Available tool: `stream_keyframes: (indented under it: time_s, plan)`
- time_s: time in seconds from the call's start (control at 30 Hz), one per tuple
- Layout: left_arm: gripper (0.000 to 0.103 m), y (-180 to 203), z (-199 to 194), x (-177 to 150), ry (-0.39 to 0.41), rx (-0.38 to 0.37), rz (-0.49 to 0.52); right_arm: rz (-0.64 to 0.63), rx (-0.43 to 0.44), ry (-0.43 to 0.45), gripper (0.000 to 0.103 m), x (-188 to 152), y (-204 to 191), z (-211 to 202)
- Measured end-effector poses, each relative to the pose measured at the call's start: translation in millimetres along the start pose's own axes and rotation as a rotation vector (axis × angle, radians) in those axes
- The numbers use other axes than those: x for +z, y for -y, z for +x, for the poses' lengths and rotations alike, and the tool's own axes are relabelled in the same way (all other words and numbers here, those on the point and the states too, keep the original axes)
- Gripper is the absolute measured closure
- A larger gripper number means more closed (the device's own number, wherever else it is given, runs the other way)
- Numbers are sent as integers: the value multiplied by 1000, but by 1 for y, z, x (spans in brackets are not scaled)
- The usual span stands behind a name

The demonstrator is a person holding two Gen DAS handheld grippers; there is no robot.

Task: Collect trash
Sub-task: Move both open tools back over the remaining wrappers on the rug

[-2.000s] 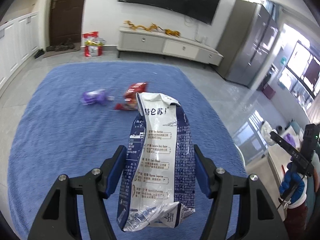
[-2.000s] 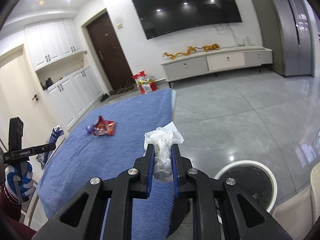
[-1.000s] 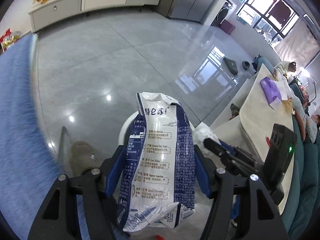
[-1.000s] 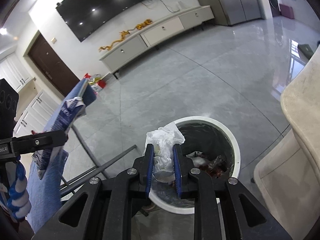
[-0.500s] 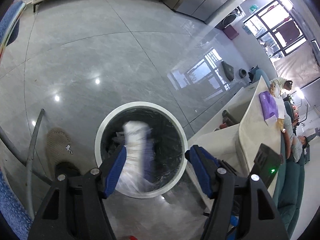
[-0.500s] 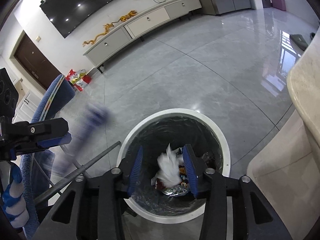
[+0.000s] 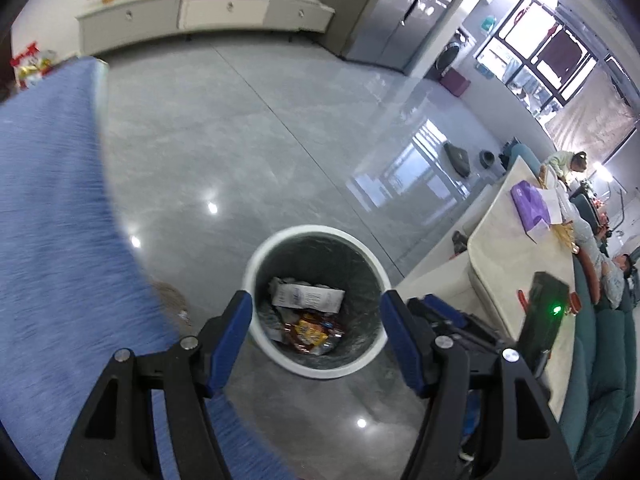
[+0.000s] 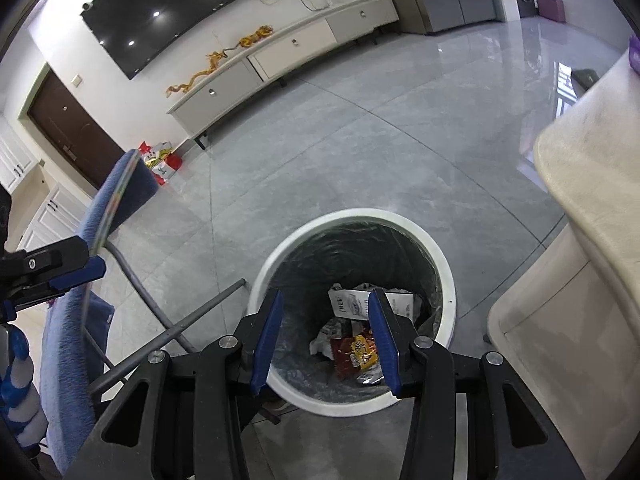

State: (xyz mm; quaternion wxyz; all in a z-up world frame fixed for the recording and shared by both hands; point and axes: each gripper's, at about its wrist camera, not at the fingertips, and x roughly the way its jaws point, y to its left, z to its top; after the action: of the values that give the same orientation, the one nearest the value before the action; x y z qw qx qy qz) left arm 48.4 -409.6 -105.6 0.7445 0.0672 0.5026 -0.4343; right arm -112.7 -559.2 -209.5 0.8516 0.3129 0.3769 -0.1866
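Both tongs, the left gripper (image 7: 316, 334) and right gripper (image 8: 325, 338), now gape empty above the trash bin (image 8: 448, 280), the carton (image 8: 370, 304) and tissue having dropped inside, so this load is delivered.

Blue cloth (image 7: 52, 216) on the left is smeared by motion blur, and it runs off the frame's left and bottom edges. The right gripper's finger (image 8: 382, 338) covers part of the white carton (image 8: 360, 304) in the bin (image 8: 446, 280), and its print is too small to read. The red wrapper (image 8: 354, 354) beside it is maybe a snack bag. Lower left, only a slice of a gloved hand (image 8: 18, 400) shows, cut by the edge.
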Motion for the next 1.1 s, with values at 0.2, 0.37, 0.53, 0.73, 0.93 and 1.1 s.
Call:
stream_keyframes:
  time_s: [0.2,0.37,0.53,0.73,0.93,1.1]
  plan:
    - [38,-32,-57,-26,121,79,-10,-69,30,34,59,2,-38,-27]
    - [38,-67,-106,-53,199,166,-26,-139,67,52,58,2,-79,-44]
    - [38,-101,-148,-75,248,228,-82,-225,103,58,58,-1,-123,-56]
    - [38,-138,-192,-105,294,295,-158,-322,146,52,57,-10,-171,-66]
    - [38,-174,-231,-132,336,342,-233,-417,187,28,55,-19,-215,-70]
    - [38,-201,-251,-154,355,372,-302,-474,217,10,55,-26,-246,-70]
